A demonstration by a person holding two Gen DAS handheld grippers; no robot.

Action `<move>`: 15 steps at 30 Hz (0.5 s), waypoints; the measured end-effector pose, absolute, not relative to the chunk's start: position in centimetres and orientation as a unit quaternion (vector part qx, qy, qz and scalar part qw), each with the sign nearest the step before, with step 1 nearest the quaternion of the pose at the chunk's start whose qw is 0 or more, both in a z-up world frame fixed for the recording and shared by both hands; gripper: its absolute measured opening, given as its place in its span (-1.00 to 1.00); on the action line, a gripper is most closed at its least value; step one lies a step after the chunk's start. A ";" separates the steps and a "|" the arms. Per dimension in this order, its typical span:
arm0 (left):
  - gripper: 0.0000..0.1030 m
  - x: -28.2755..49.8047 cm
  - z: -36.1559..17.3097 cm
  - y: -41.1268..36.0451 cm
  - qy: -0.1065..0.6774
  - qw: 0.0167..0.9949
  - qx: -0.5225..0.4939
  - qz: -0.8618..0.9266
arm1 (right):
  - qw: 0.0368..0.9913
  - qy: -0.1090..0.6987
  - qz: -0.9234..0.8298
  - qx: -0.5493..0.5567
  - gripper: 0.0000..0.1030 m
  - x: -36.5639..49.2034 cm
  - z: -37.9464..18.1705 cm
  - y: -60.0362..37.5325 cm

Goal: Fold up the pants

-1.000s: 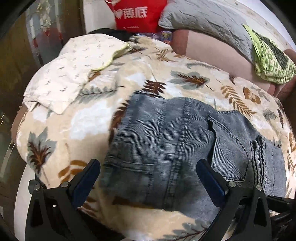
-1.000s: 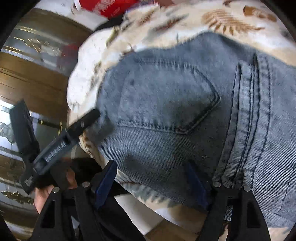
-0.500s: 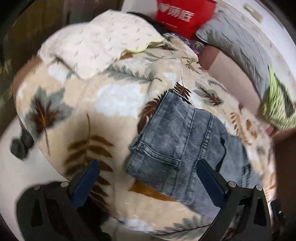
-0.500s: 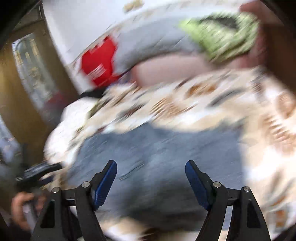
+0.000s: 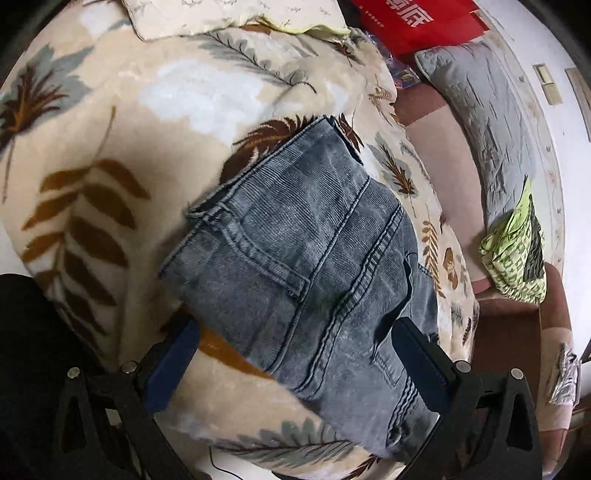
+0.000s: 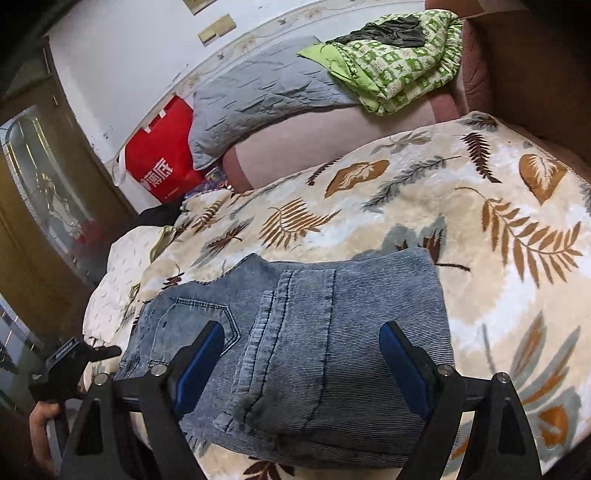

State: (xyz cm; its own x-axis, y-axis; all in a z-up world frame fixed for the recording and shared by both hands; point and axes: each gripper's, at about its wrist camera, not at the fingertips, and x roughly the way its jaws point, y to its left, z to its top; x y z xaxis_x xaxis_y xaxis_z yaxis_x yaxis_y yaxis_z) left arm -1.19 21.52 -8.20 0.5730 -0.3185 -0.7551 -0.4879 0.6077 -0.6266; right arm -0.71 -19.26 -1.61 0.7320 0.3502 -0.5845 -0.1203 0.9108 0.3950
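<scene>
Broadly, a leaf-print blanket (image 6: 424, 206) covers the whole bed, cream with brown and grey fronds. Beyond it, at the far side, a grey quilted pillow (image 6: 266, 92) leans along the wall, with a green patterned cloth (image 6: 402, 59) bunched on its right end and a red bag (image 6: 162, 158) at its left end. A pale small-print cloth (image 5: 229, 14) lies on the far left part of the blanket.

On the near edge of the blanket sit the pants (image 6: 314, 343), grey-blue denim folded into a compact block with a back pocket facing up.

Over them, the right gripper (image 6: 303, 365) is widening its jaws, the blue pads apart from the cloth and nothing pinched. At the pants' left end, the left gripper (image 5: 295, 354) is spread wide above the denim, gripping nothing. A hand (image 6: 40, 424) holds its handle at the near left.
</scene>
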 end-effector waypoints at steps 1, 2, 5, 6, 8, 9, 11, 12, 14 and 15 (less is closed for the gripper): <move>0.99 -0.9 -8.2 21.4 0.455 0.771 -0.443 0.051 | 0.915 0.344 0.129 0.167 0.70 -0.6 -1.7 -19.2; 0.99 -0.7 -8.1 21.3 0.451 0.773 -0.443 0.048 | 0.914 0.346 0.129 0.167 0.70 -0.6 -1.9 -19.1; 0.99 0.1 -7.9 20.8 0.442 0.778 -0.445 0.044 | 0.913 0.352 0.128 0.162 0.70 -0.4 -2.2 -18.9; 0.98 0.3 -7.8 20.8 0.439 0.781 -0.442 0.046 | 0.913 0.352 0.126 0.160 0.70 -0.3 -2.3 -18.7; 0.78 1.1 -7.3 20.1 0.434 0.799 -0.411 0.066 | 0.917 0.350 0.122 0.150 0.70 -0.3 -2.2 -18.4; 0.52 1.6 -7.2 19.8 0.441 0.808 -0.384 0.081 | 0.919 0.348 0.119 0.144 0.70 -0.4 -2.2 -18.2; 0.24 2.2 -7.3 19.3 0.454 0.815 -0.344 0.107 | 0.923 0.345 0.111 0.128 0.70 -0.4 -2.0 -17.5; 0.24 2.3 -7.2 19.1 0.453 0.818 -0.335 0.114 | 0.924 0.345 0.111 0.120 0.70 -0.4 -1.8 -17.0; 0.23 2.5 -7.1 18.8 0.452 0.824 -0.321 0.116 | 0.925 0.348 0.117 0.100 0.70 -0.4 -1.4 -15.6; 0.19 2.5 -7.1 18.7 0.451 0.827 -0.316 0.116 | 0.925 0.348 0.121 0.091 0.70 -0.5 -1.2 -14.9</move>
